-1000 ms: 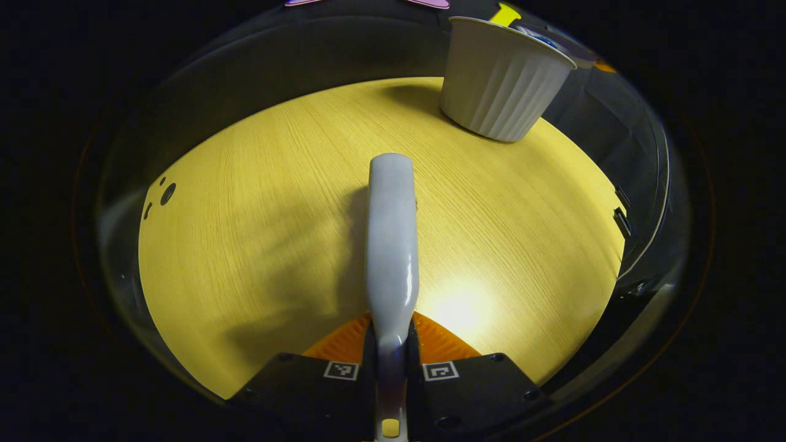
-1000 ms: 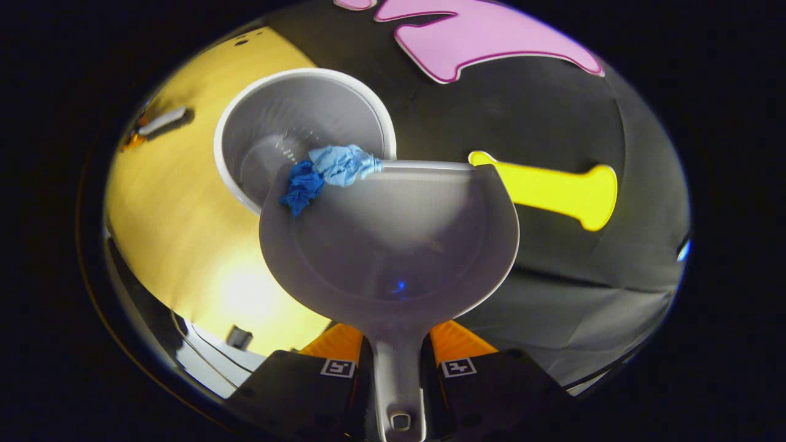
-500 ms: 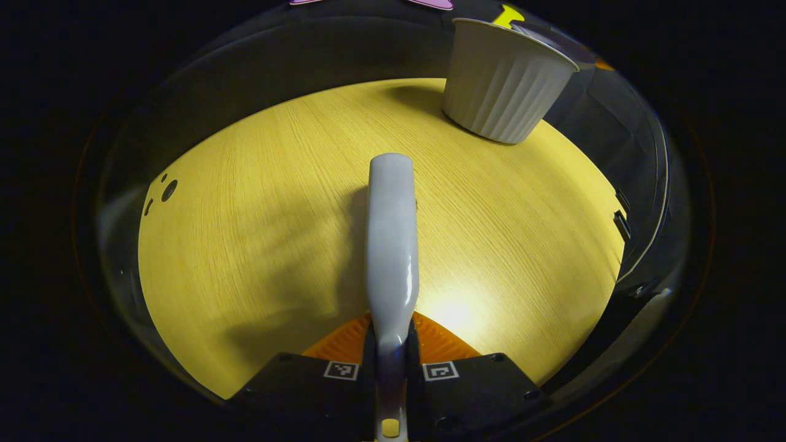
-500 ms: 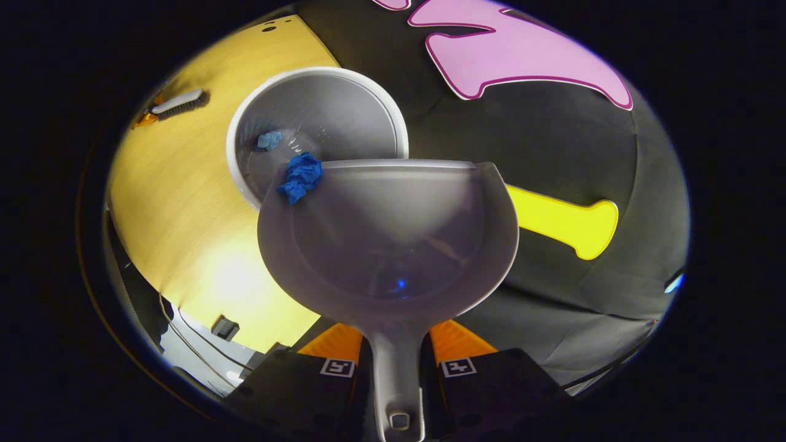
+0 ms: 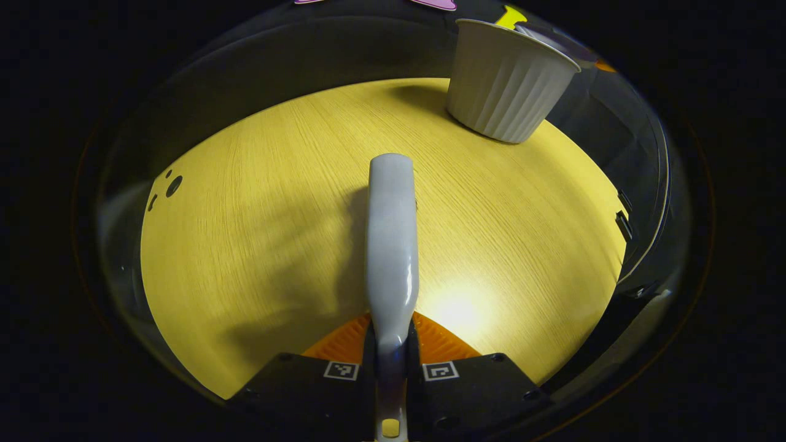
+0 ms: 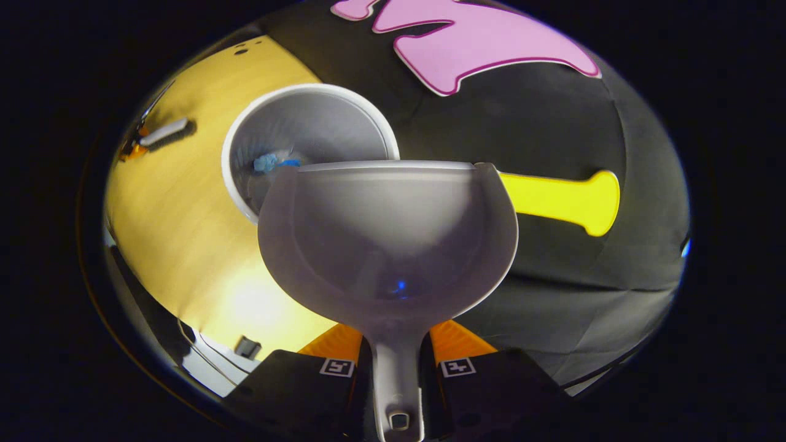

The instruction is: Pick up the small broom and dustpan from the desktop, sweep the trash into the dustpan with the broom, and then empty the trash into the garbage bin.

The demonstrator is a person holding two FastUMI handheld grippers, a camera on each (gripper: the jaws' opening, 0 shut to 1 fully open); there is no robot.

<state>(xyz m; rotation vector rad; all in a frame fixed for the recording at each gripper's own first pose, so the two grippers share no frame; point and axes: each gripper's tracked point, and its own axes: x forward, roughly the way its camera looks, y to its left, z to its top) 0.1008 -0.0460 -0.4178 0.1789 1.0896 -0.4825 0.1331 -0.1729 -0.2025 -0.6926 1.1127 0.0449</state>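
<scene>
In the right gripper view my right gripper (image 6: 398, 353) is shut on the handle of the grey dustpan (image 6: 387, 239), which is tilted with its lip over the white garbage bin (image 6: 242, 138). The pan's bowl holds nothing. Blue crumpled trash (image 6: 270, 162) lies inside the bin. In the left gripper view my left gripper (image 5: 391, 350) is shut on the handle of the small grey broom (image 5: 392, 245), held low over the wooden desktop (image 5: 258, 233). The ribbed white bin (image 5: 506, 86) stands at the far right there. The broom (image 6: 161, 131) also appears far left in the right gripper view.
The desktop's right edge (image 5: 617, 209) carries small black clips, and a few holes (image 5: 173, 184) mark its left side. The black cloth wall rises just behind the bin. A desk corner with a black clip (image 6: 249, 347) lies below the dustpan.
The two blue pieces of trash slid off the dustpan's lip and dropped into the bin; the pan now holds nothing. The left gripper and broom stayed nearly still.
</scene>
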